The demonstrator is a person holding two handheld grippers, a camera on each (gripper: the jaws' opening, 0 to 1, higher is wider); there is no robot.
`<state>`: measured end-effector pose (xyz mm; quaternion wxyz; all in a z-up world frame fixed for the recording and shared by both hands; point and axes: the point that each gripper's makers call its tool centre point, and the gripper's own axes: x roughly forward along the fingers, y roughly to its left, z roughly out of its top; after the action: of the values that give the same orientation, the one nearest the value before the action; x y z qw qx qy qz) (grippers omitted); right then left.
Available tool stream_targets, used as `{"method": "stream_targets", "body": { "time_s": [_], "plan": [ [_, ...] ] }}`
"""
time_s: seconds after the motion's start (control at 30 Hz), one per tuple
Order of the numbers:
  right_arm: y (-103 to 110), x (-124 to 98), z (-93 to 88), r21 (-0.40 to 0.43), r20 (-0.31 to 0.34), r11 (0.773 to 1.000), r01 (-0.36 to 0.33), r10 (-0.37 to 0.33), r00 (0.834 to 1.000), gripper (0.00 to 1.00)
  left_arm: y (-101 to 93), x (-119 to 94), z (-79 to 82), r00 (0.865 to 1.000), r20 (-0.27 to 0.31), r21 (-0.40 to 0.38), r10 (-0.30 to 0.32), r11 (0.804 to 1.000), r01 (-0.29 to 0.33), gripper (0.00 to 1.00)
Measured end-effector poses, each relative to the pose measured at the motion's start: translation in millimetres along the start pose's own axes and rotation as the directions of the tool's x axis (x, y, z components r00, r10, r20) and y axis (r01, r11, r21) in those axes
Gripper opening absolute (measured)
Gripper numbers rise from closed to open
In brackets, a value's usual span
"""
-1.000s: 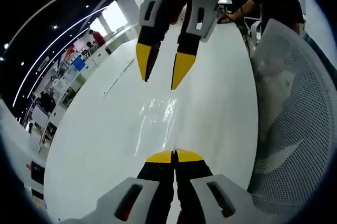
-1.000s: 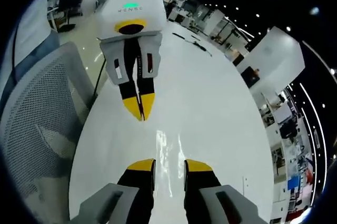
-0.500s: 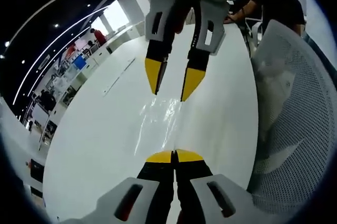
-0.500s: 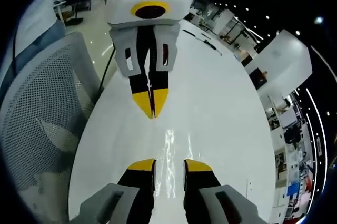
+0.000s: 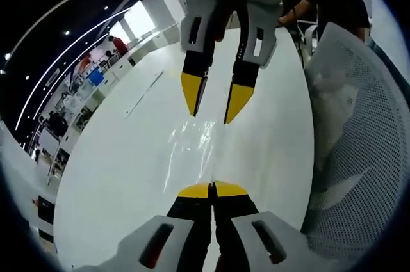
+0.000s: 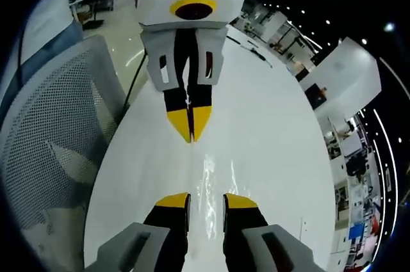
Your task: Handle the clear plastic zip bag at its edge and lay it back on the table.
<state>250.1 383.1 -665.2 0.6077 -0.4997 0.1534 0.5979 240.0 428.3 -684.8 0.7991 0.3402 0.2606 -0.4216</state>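
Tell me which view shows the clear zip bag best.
The left gripper view: the zip bag lies crinkled on the white table between both grippers. The right gripper view gives only glare streaks of it by the open right gripper.

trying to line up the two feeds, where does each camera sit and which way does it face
Left gripper view: rides on the left gripper, whose yellow-tipped jaws are shut, and looks along them across the white table at the clear zip bag and the open right gripper facing it.
Right gripper view: rides on the right gripper, jaws apart, looking the opposite way at the left gripper over the bag.
Shared: the table, the bag, both grippers and the white mesh chair.
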Motion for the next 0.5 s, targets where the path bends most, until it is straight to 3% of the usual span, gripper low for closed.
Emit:
{"method": "stream_targets", "body": {
  "time_s": [0.5],
  "plan": [
    [2.7, 6.3, -0.5, -0.025, -0.012, 1.0, -0.012, 0.012, 1.0, 0.16, 0.2, -1.0, 0.2, 1.0, 0.001, -0.002, 0.002, 1.0, -0.002, 0.0]
  ]
}}
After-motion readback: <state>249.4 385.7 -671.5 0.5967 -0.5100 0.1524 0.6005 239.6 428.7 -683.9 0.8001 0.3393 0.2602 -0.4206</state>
